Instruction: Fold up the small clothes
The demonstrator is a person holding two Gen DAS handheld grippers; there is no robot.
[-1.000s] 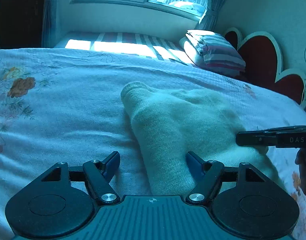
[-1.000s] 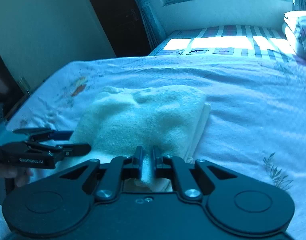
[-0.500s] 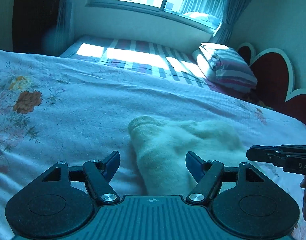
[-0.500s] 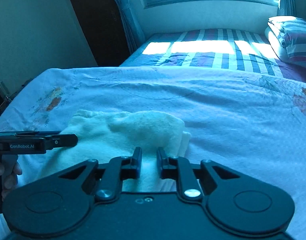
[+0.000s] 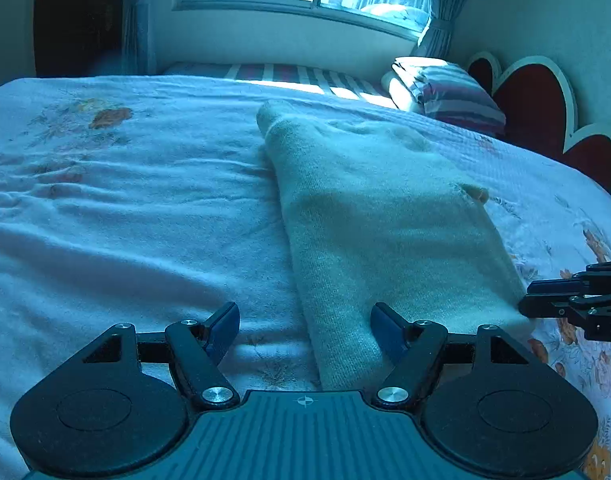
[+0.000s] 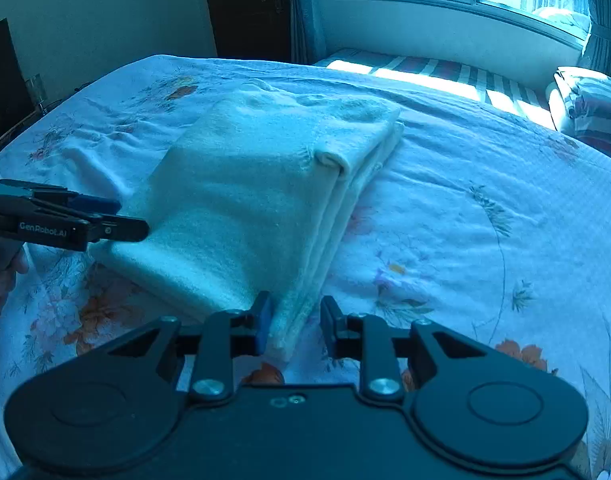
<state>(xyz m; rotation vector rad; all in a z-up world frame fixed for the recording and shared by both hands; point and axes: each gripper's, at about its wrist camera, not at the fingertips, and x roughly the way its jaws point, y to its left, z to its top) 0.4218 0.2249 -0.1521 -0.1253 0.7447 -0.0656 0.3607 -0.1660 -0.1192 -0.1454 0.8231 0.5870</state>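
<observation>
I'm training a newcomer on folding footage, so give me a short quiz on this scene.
1. True or false: the garment lies in a single flat layer.
2. The left gripper is: A shut, B open, C out of view.
3. What is printed on the bedsheet?
Key: 1 false, it is folded in layers. 2 B. 3 flowers.
</observation>
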